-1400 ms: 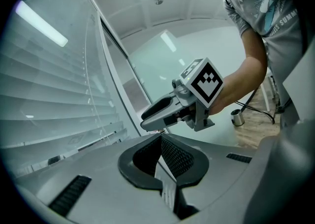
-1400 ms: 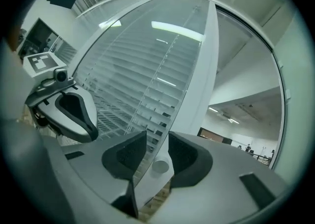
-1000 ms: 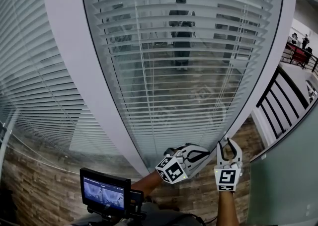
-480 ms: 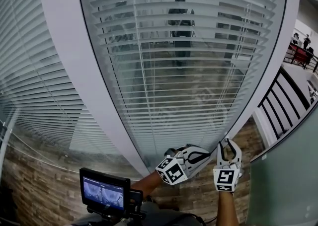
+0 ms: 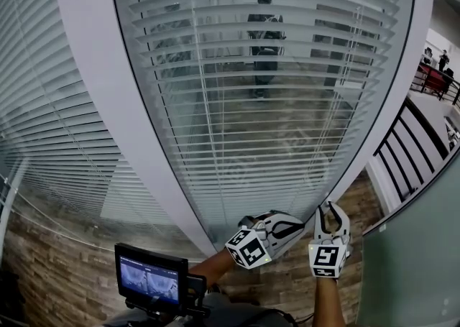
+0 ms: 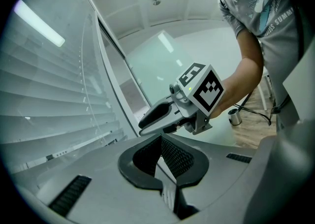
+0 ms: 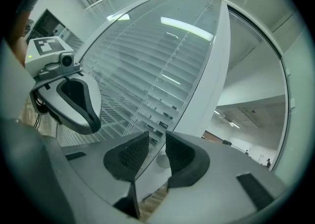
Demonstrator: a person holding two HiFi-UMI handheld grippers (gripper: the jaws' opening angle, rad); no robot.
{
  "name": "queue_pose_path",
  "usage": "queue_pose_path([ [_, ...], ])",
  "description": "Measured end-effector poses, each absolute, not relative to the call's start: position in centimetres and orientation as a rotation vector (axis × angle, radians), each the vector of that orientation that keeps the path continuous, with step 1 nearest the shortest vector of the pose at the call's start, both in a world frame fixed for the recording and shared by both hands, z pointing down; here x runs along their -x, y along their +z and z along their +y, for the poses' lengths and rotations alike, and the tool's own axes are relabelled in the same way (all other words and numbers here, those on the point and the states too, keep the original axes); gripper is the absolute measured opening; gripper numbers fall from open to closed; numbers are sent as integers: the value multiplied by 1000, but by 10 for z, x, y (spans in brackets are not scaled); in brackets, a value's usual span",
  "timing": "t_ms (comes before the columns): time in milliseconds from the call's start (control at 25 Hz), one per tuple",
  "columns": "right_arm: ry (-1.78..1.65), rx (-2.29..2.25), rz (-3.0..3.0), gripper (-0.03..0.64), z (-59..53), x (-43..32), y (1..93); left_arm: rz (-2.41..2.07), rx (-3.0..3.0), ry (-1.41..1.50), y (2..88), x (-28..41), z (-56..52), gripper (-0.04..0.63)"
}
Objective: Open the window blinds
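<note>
White slatted blinds (image 5: 251, 103) hang behind glass in a white frame (image 5: 122, 117), their slats tilted partly open. My right gripper (image 5: 330, 208) points at the window's lower right corner. In the right gripper view (image 7: 157, 136) its jaws are closing, with a gap still between the pads. A small round white knob-like part (image 7: 162, 162) on the frame (image 7: 211, 80) shows in that gap, and the pads do not press on it. My left gripper (image 5: 286, 226) hovers just left of it, shut (image 6: 160, 140) and empty, facing the right gripper (image 6: 162, 114).
A small monitor (image 5: 151, 275) sits at the lower left. Stone-look cladding (image 5: 57, 268) runs below the window. A black railing (image 5: 410, 153) and a greenish glass panel (image 5: 417, 261) stand to the right. A person's reflection (image 5: 262, 45) shows in the glass.
The right gripper's jaws look a little narrower than before. Both hands stay where they were at the window's lower corner.
</note>
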State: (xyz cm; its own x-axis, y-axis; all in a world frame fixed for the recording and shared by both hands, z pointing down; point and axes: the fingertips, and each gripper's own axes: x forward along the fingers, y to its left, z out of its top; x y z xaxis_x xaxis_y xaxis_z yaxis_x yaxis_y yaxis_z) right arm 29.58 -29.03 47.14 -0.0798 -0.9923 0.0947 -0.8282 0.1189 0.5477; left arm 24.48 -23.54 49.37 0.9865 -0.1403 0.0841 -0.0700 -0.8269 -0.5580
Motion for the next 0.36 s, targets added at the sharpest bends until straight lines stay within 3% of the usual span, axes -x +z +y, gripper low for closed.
queue_pose_path([
  [360, -490, -1760, -1956, 100, -292, -295, 472, 142, 2546, -157, 494, -244, -234, 5],
])
